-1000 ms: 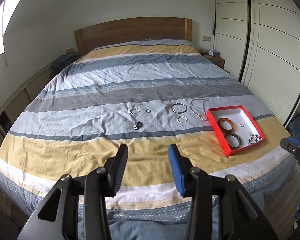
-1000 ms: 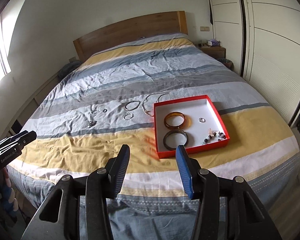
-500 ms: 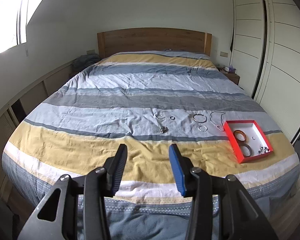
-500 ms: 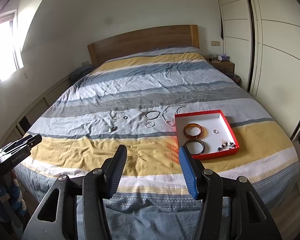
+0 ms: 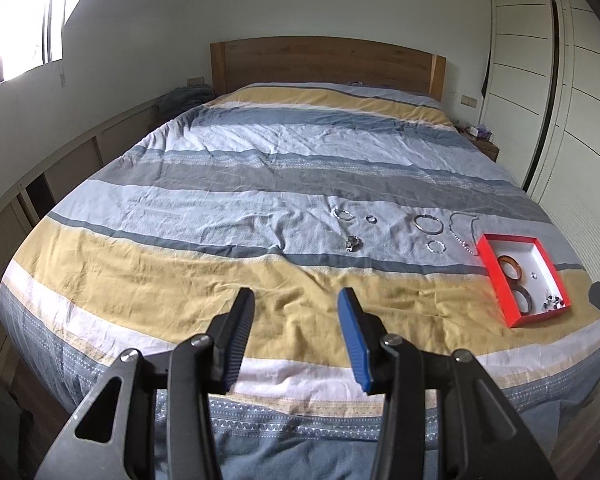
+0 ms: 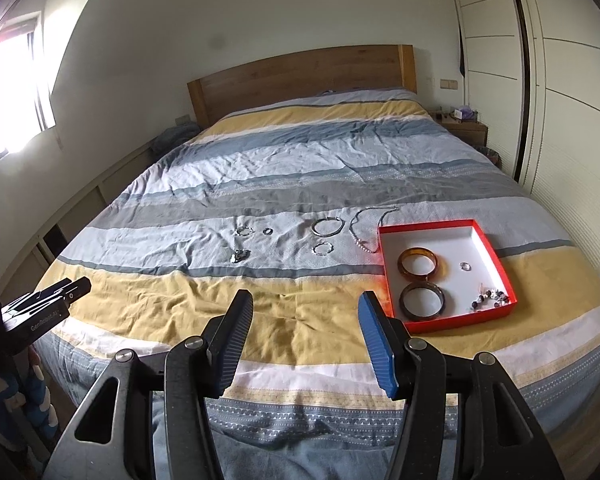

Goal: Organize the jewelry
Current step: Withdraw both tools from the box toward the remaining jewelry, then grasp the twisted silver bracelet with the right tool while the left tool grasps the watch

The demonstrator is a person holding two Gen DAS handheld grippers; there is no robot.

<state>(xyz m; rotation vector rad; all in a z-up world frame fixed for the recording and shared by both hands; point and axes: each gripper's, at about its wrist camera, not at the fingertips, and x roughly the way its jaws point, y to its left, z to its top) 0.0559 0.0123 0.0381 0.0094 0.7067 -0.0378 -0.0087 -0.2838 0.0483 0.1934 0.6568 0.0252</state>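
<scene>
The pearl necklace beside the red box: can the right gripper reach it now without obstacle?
Probably yes. The right gripper is open and empty, the pearl necklace lies uncovered on the bedspread, just left of the red box.

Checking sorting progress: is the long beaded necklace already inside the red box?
No, the long beaded necklace lies on the striped bedspread beside the red box.

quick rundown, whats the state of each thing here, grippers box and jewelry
left gripper: open, empty
right gripper: open, empty
red box: open, no lid on
amber bangle: in box
dark bangle: in box
ring: in box
beads: in box corner
necklace: on bed, beside box
large hoop: on bed
small hoop: on bed
</scene>
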